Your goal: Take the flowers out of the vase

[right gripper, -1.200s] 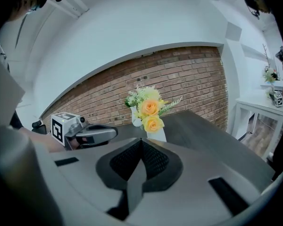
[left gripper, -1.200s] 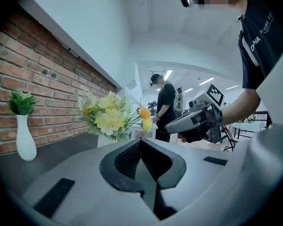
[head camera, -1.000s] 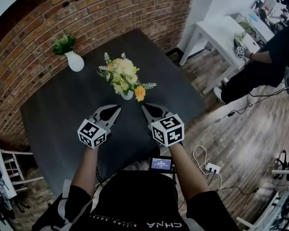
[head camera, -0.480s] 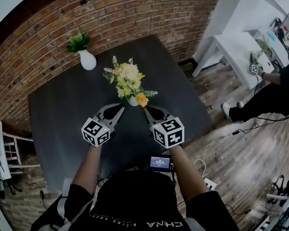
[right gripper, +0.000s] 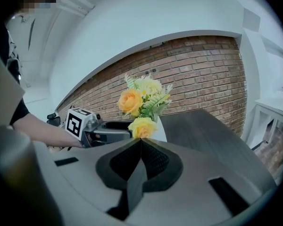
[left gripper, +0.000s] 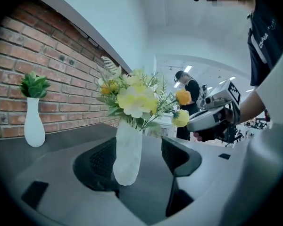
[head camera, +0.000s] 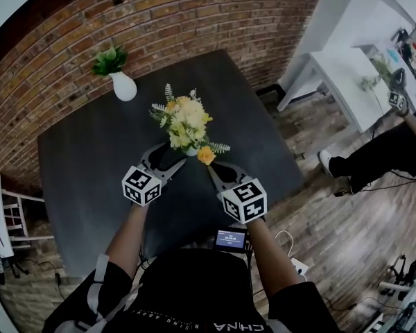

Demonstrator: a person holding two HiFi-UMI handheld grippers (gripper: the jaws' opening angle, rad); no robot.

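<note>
A small white plant pot (head camera: 123, 85) stands near the far left corner of the table (head camera: 76, 165). The left gripper (head camera: 170, 154) has just been opening; its jaws stand apart around the vase (left gripper: 128, 157), released. The vase stands upright mid-table, with the flowers (head camera: 185, 122) pointing up and bare tabletop all round. The right gripper (head camera: 212, 169) is clenched, empty, just beside the blooms. The print on the shirt (left gripper: 266, 32) reads "CHNA".

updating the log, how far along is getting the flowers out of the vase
Done: nothing is out yet; the yellow flowers sit in the frosted white vase. In hand: the left gripper has just been opening its jaws, which straddle the vase without pressing it. The right gripper is shut and empty, close to the blooms. Left: grip the stems and lift them out.
</note>
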